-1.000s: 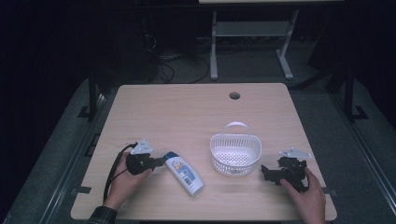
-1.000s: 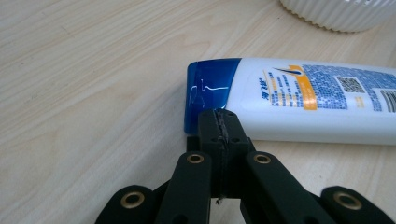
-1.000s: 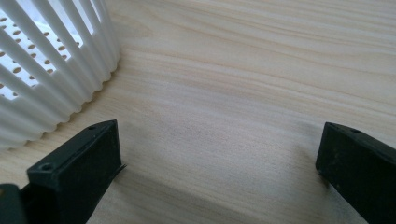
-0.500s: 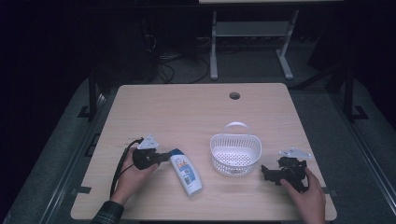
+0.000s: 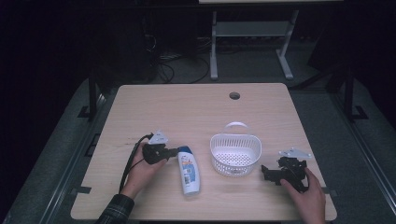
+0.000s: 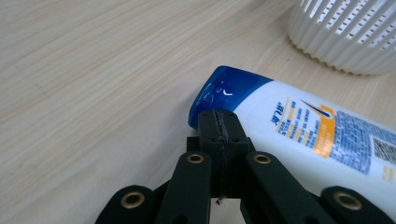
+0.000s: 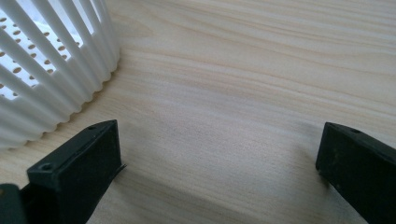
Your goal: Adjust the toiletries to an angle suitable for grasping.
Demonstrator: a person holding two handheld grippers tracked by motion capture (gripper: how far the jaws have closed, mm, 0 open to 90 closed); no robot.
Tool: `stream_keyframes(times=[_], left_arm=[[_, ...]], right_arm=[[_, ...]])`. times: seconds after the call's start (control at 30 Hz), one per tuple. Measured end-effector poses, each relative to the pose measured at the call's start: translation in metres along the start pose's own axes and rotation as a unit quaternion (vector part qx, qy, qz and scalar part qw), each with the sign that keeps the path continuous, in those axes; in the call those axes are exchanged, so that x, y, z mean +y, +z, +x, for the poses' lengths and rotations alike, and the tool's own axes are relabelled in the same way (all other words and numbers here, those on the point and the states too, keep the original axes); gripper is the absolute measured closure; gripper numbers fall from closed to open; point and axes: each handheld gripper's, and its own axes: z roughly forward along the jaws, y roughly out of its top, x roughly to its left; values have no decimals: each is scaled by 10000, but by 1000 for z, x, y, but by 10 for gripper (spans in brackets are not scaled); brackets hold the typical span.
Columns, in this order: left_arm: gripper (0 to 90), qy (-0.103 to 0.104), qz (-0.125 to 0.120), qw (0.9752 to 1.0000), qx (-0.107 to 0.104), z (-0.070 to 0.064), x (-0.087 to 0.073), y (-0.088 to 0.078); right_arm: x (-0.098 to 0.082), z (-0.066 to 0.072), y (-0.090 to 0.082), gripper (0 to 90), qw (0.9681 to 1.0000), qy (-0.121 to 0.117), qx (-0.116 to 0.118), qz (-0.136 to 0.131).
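Wooden table [image 5: 196, 112], dark room behind, cables on the floor. Bottle [image 5: 189, 171]: white with a blue cap, lying flat left of the basket [image 5: 235, 154], untouched by anything but the jaw tips. Left gripper [image 6: 219, 122]: jaws pressed together, empty, tips at the cap; a second ago it sat farther left, so it has closed in, probably to nudge or take the bottle. Right gripper [image 7: 217, 154]: jaws wide apart, empty, beside the basket, unmoved.

High view looks down/fwd on table [image 5: 196, 107]; both gripper views sit low, sharing basket [image 6: 345, 32].
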Motion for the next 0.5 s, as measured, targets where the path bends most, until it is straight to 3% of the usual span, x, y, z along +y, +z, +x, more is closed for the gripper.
stream_keyframes(times=[0.2, 0.3, 0.4, 0.5], left_arm=[[900, 33, -43, 10000, -44, -3, 7, 8], [900, 62, -67, 9999, -103, -5, 8, 2], [900, -2, -235, 9992, -311, -12, 10, -8], [900, 85, -289, 9982, -521, -24, 12, -15]], right_arm=[[0, 0, 0, 0, 10000, -1, 1, -1], [0, 0, 0, 0, 10000, -3, 1, -1], [0, 0, 0, 0, 10000, -2, -1, 0], [0, 0, 0, 0, 10000, -3, 1, -1]])
